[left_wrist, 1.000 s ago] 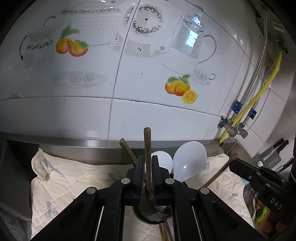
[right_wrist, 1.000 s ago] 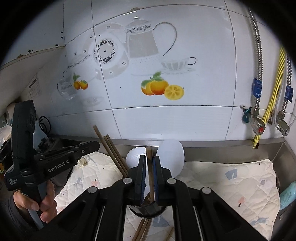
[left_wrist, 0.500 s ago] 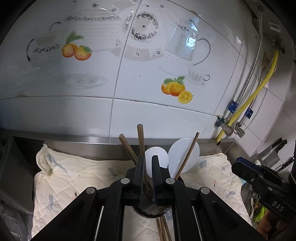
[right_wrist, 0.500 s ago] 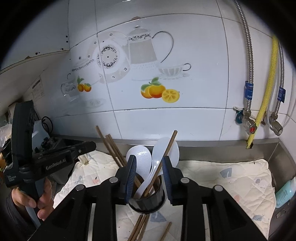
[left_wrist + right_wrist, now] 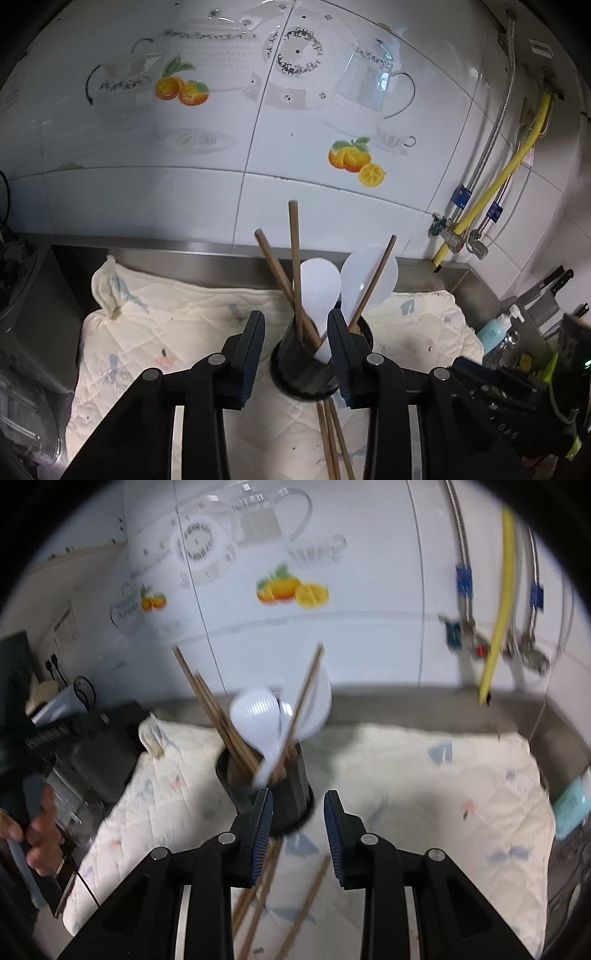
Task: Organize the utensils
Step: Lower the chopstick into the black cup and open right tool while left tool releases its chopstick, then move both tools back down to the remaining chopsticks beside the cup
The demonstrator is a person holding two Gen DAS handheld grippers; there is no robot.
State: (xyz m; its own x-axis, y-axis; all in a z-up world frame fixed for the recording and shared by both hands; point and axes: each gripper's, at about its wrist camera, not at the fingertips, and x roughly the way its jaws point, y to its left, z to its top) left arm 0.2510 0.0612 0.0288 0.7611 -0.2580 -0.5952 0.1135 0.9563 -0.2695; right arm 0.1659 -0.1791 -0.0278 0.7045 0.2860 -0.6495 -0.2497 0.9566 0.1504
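Two grippers hang over the quilted cloth (image 5: 155, 332) that covers our steel counter, a soft bed that keeps loose pieces from rolling. Ahead of and between the jaws of our left gripper (image 5: 295, 354), which stand wide with nothing in them, sits the black holder (image 5: 303, 373), already stocked: two white spoons (image 5: 317, 291) bowl-up, and brown chopsticks (image 5: 295, 266) leaning on its rim, upright because a narrow cup gives them nowhere else to fall. Our right gripper (image 5: 297, 827) is likewise spread wide and empty, with the same holder (image 5: 291, 797) just beyond and slightly toward its left jaw. Below the jaws of both tools, several loose chopsticks (image 5: 258, 897) lie flat on the cloth at the foot of the holder, unsorted. We judge these are the remaining work: each wants a narrow pinch near one end so it can be tipped upright and dropped among the rest.
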